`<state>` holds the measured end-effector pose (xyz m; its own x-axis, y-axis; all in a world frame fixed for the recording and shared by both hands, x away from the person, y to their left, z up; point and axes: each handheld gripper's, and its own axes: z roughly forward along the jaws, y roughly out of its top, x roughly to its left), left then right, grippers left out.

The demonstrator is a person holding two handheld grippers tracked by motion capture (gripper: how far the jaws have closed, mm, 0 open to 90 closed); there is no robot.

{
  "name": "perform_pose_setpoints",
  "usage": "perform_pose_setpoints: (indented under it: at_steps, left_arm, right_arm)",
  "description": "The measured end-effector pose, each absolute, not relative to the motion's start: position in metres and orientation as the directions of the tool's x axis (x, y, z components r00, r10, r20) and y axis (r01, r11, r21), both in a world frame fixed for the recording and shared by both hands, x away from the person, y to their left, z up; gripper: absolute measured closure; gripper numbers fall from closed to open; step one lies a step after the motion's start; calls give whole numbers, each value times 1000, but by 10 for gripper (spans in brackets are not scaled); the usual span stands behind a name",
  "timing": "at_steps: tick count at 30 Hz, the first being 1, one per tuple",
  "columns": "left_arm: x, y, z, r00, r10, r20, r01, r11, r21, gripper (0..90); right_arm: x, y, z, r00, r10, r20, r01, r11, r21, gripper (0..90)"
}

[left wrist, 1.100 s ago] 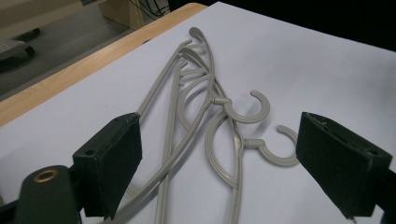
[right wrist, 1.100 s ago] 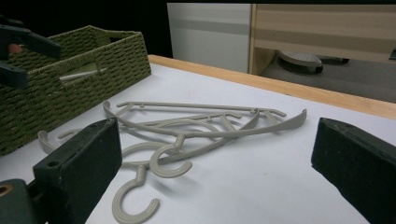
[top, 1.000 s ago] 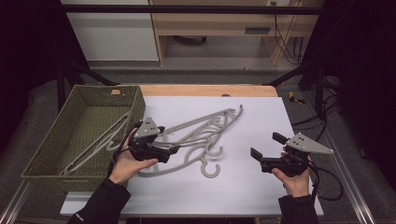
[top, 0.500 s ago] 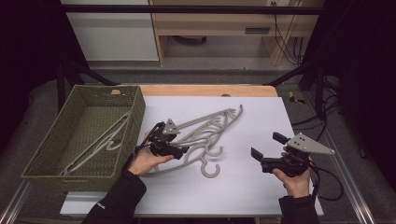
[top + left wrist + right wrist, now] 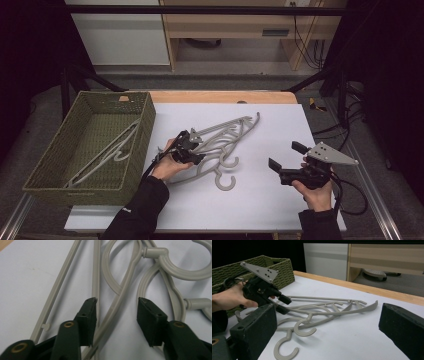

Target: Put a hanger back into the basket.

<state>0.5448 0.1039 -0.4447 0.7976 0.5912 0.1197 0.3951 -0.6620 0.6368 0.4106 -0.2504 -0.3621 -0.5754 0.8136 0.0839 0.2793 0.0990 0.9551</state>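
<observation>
The left gripper [image 5: 192,143] has moved from the basket [image 5: 47,165] onto the hangers [image 5: 225,137], jaws open astride one; the right gripper [image 5: 284,161] waits open.

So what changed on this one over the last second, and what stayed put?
The left gripper moved right, away from the basket, onto the pile of grey hangers. Its jaws are open astride one hanger arm, nothing clamped. The right gripper stayed open and idle on the sheet; the pile and the hanger in the basket stayed where they were.
</observation>
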Motion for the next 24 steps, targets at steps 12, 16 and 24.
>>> perform_pose_setpoints:
  at_steps: [12, 16, 24]
  left_arm:
    - [548, 103, -454, 811, 567, 147, 382, -703, 600, 696]
    - [549, 102, -455, 811, 567, 146, 387, -706, 593, 691]
    - [543, 100, -452, 840, 516, 169, 346, -748, 566, 728]
  right_arm:
    - [411, -251, -362, -573, 816, 82, 278, 99, 956, 20]
    - [411, -251, -362, -574, 815, 84, 277, 97, 956, 20]
    - [411, -250, -362, -574, 815, 81, 279, 102, 955, 20]
